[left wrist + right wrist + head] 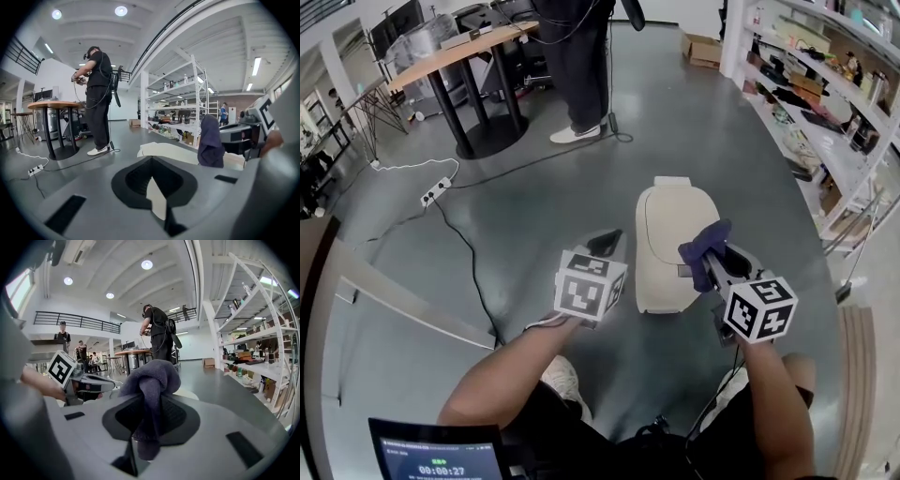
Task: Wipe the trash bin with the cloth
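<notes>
Finding: one trash bin (670,234), cream with a domed lid, is standing on the floor toward its right edge, near the shelving (825,103) and well apart from the round desk (459,56).

One cloth (703,242), dark purple, is hanging bunched from the right gripper (712,262). Its jaws are clamping on the fabric's gathered middle, just above the bin's right side.

The left gripper (605,246) is hovering beside the bin's left side. Its jaws are showing a narrow gap with nothing in it.

Assessment:
- **Cloth:** it is reading as soft, limp and light. The bunched fold is the sound place to hold, leaving loose fabric for wiping.
- **Bin:** it is looking rigid, smooth and probably light, so it is likely to slide on the glossy floor under pressure. Bracing its left wall is advisable.

Count: two grippers, one bin, one cloth.
</notes>
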{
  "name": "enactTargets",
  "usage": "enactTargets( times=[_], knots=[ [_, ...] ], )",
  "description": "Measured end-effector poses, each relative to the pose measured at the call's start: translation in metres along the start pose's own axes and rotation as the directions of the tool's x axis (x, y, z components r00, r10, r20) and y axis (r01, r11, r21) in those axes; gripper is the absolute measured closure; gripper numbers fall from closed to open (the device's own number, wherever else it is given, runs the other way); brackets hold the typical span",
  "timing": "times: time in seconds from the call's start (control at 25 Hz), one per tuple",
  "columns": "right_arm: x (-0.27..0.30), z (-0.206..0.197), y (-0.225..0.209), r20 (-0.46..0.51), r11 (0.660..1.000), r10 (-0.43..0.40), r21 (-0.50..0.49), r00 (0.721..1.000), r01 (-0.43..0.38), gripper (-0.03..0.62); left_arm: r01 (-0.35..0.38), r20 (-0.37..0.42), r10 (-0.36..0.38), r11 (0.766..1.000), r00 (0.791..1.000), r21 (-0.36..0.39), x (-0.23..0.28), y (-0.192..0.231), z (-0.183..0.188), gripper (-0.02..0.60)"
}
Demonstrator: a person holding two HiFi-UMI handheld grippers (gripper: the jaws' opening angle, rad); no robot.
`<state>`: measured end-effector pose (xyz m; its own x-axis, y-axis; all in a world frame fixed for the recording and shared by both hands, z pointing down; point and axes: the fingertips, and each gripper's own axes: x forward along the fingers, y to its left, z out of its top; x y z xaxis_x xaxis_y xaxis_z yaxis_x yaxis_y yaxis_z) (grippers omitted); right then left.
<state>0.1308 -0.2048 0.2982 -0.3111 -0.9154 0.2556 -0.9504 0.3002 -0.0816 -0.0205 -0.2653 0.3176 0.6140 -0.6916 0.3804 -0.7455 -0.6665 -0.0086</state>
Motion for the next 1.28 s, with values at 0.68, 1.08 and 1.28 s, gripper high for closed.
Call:
enactTargets(
  times=[0.68, 1.08, 1.28],
  knots=[
    [0.029, 0.012, 0.064, 0.127, 0.997, -0.068, -0.019, 0.990, 0.071, 0.513, 0.017, 0.074, -0.017, 1.000, 0.997, -0.002, -0.016, -0.002, -0.001, 0.584],
    [0.063, -0.037, 0.103, 0.056, 0.993, -0.112, 0.047, 0.992, 0.109, 0.513, -0.036, 0.046, 0.036, 0.999, 0.998, -0.001, -0.033, 0.043, -0.023, 0.584],
    [0.085, -0.083, 0.106, -0.020, 0.982, -0.174, 0.076, 0.985, 0.175, 0.513, -0.015, 0.015, 0.015, 1.000, 1.000, 0.024, -0.031, 0.058, -0.035, 0.584]
  ],
)
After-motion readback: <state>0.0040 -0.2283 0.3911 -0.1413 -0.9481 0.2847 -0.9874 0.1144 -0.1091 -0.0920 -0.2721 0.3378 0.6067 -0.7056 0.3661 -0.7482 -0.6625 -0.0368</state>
